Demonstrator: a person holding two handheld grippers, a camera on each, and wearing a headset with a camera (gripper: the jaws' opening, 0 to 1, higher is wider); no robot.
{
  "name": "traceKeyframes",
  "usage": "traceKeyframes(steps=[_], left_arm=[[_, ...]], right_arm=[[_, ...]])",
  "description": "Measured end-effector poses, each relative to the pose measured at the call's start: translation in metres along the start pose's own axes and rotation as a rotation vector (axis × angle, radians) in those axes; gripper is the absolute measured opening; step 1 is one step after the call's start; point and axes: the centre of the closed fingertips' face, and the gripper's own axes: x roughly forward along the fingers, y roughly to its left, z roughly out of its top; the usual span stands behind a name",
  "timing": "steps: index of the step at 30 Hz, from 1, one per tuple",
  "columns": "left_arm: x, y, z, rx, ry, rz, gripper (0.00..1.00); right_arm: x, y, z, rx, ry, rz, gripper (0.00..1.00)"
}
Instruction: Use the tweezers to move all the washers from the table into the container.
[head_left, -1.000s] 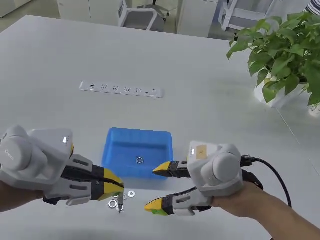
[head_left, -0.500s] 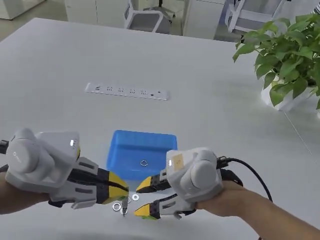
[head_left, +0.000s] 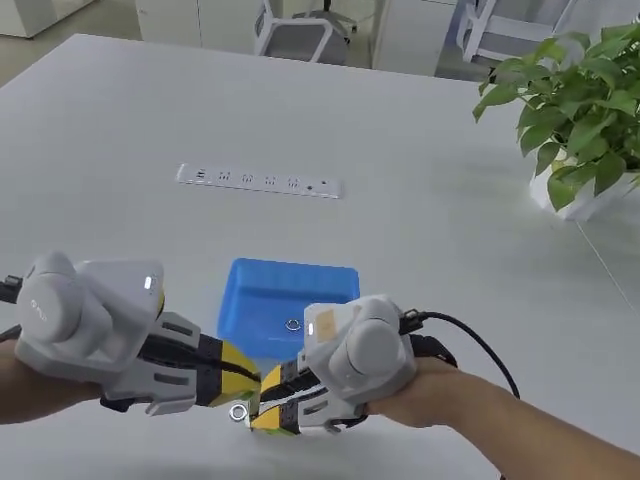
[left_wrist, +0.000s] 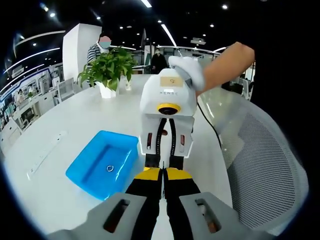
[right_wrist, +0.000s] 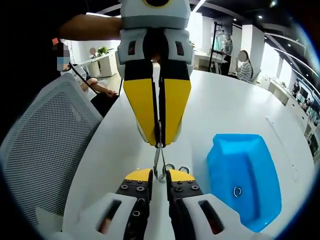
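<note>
Tweezers (right_wrist: 159, 150) are clamped in the left gripper (head_left: 245, 378) fingers (right_wrist: 142, 110). The right gripper (head_left: 268, 400) fingers (right_wrist: 138, 176) are drawn narrow onto the tweezer legs near the tips, apparently pinching them. Two loose washers (right_wrist: 170, 166) lie on the desk (head_left: 420, 230) just beside the tips, at 2 o'clock in the right gripper view; whether one is caught can't be told. The container (head_left: 260, 290) is near, at 1 o'clock of the tips in the head view, with one binned washer (head_left: 292, 325) inside. Risks:
- An off-centre squeeze would scissor the legs, and a washer could be flicked across the desk.
- If the pinch is relaxed in transit, the washer gets dropped short of the container wall.
- If the two grippers are moved out of step, the tweezers could be bent or dragged from the left hold.
- The tips are masked by the fingers in the head view, so a miss may go unnoticed.
</note>
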Motion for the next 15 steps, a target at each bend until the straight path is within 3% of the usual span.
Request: traceKeyframes(steps=[15], left_arm=[[-0.0005,-0.0012,0.0002,0.002,0.008,-0.005,0.05]], right_arm=[[0.005,0.0003,0.0005,-0.041,0.014,-0.009,0.09]])
